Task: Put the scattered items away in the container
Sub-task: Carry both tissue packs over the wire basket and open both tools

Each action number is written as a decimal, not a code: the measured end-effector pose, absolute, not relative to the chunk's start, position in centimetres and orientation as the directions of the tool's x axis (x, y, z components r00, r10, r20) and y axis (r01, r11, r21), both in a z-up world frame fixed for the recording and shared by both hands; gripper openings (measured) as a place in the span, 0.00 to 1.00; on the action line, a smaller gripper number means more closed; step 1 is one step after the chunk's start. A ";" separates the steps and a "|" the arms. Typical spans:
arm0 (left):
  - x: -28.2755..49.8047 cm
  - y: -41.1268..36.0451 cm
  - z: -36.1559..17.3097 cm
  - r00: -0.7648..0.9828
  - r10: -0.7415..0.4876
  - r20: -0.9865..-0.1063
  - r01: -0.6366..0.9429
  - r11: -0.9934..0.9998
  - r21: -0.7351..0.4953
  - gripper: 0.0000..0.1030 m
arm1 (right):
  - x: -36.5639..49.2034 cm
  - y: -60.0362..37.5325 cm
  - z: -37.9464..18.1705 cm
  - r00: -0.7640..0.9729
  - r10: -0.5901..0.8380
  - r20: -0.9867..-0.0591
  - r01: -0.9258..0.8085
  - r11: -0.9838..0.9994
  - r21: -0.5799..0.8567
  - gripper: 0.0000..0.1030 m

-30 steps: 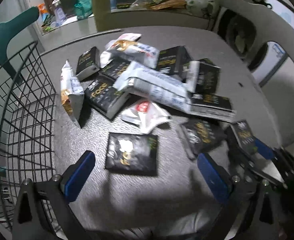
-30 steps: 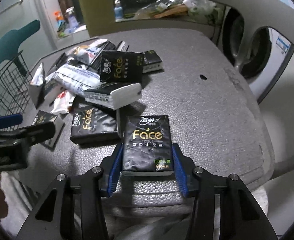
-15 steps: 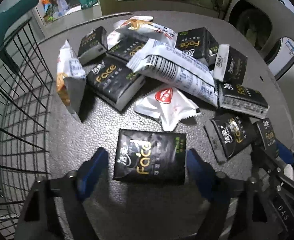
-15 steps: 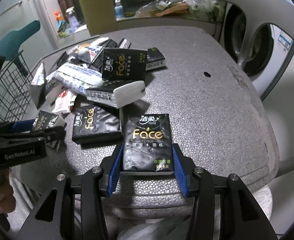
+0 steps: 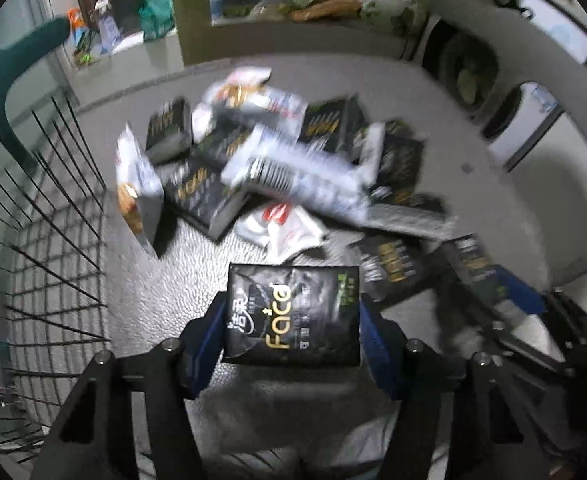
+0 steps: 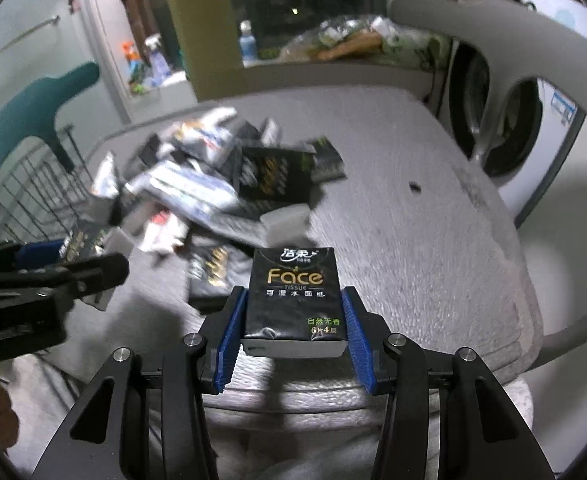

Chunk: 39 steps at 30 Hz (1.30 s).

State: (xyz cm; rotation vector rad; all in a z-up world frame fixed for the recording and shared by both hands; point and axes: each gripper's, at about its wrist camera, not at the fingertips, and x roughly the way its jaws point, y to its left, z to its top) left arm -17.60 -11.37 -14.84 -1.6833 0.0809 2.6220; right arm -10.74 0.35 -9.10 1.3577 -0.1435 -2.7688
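Black tissue packs fill both grippers. The left gripper (image 5: pixel 293 326) has a black Face tissue pack (image 5: pixel 293 314) lying sideways between its blue fingers (image 5: pixel 367 330), and the jaws are closing on it. The pads look like they touch both short ends of the pack.

The right gripper (image 6: pixel 293 330) holds a second Face tissue pack (image 6: pixel 293 296) tight, with its fingers (image 6: pixel 351 330) set narrow on the long sides.

The wire basket (image 5: pixel 45 248) stands at about 9 o'clock in the left wrist view, just beside the pile. More scattered packs (image 5: pixel 293 176) lie on the grey bumpy surface (image 5: pixel 173 272) at about 12 o'clock, mixed with white snack bags. A small white packet with a red mark (image 5: pixel 281 226) sits just past the left pack.

To do this step well, I think the left fingers should squeeze until the pack is snug, because it is soft and could slip. Then it is best to lift it above the basket rim before swinging it over the wires. Both packs should go well inside before letting go, one hand at a time, so the two grippers do not bump.
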 end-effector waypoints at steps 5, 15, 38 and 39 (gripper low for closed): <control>-15.7 -12.1 -8.6 -0.511 0.031 -0.859 -0.056 -0.998 -0.003 0.66 | -10.4 -2.3 -5.8 -0.649 -0.145 -0.746 0.078 -0.989 0.125 0.45; -12.9 -23.3 -0.2 -0.583 -0.064 -0.810 0.081 -0.997 0.021 0.66 | -11.0 -14.6 1.0 -0.644 -0.419 -0.640 0.385 -0.901 0.202 0.45; -11.1 -32.3 -4.4 -0.504 -0.128 -0.854 0.228 -0.974 0.012 0.71 | -11.7 -20.0 -1.5 -0.577 -0.450 -0.682 0.458 -0.869 0.186 0.60; -11.2 -32.1 -4.3 -0.505 -0.127 -0.854 0.224 -0.974 0.012 0.71 | -11.6 -19.1 -1.4 -0.585 -0.435 -0.684 0.443 -0.878 0.180 0.60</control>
